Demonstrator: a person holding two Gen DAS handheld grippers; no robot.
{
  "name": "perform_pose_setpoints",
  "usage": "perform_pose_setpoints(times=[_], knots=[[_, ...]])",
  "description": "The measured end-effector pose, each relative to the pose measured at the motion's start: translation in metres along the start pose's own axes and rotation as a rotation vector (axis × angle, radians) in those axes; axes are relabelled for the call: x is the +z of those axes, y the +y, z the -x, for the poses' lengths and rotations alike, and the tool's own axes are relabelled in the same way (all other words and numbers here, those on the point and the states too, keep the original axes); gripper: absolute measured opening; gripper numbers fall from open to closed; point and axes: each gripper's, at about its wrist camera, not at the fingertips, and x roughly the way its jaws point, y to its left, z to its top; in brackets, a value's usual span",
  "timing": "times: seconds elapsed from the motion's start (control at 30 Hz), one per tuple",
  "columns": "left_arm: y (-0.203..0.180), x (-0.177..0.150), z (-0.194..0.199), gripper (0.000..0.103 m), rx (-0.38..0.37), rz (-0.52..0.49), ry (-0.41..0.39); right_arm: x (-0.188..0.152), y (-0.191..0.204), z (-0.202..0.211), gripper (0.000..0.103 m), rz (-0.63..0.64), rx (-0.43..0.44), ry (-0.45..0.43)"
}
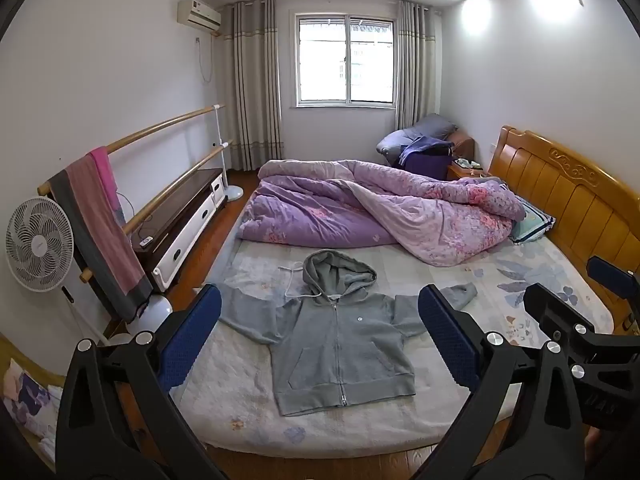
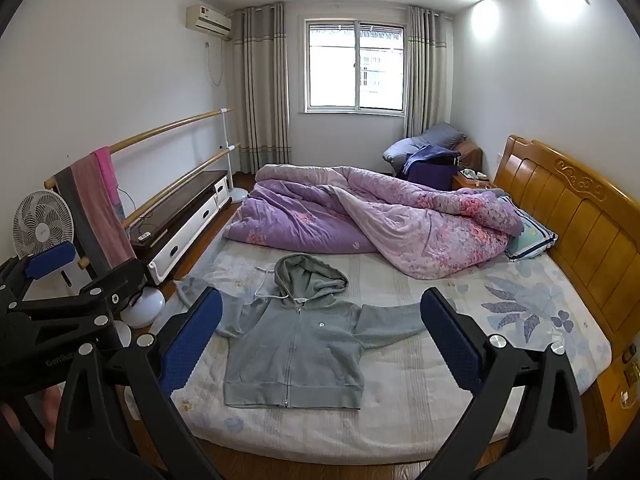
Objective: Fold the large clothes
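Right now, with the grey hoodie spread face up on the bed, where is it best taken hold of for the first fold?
Probably at a sleeve cuff. The grey hoodie lies flat, zipped, sleeves spread sideways. The right gripper could come from the headboard side, pinch the right-hand sleeve at its end and carry it across the chest; the left gripper mirrors this. Both are open, held above the bed.

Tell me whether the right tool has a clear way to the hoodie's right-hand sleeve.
Probably yes. The right tool is open and empty, and the sleeve lies flat on the bed with nothing on it; the quilt sits farther back.
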Motion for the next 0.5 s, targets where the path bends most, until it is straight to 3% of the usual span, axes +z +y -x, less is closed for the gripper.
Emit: perform_pose_setpoints(times=[0.5], knots=[[-0.0039, -0.0048, -0.0058, 0.098, -0.005, 0.000, -0.008, -0.0001, -0.0040, -0.0083, 0.096, -0.008, -0.012, 0.022]])
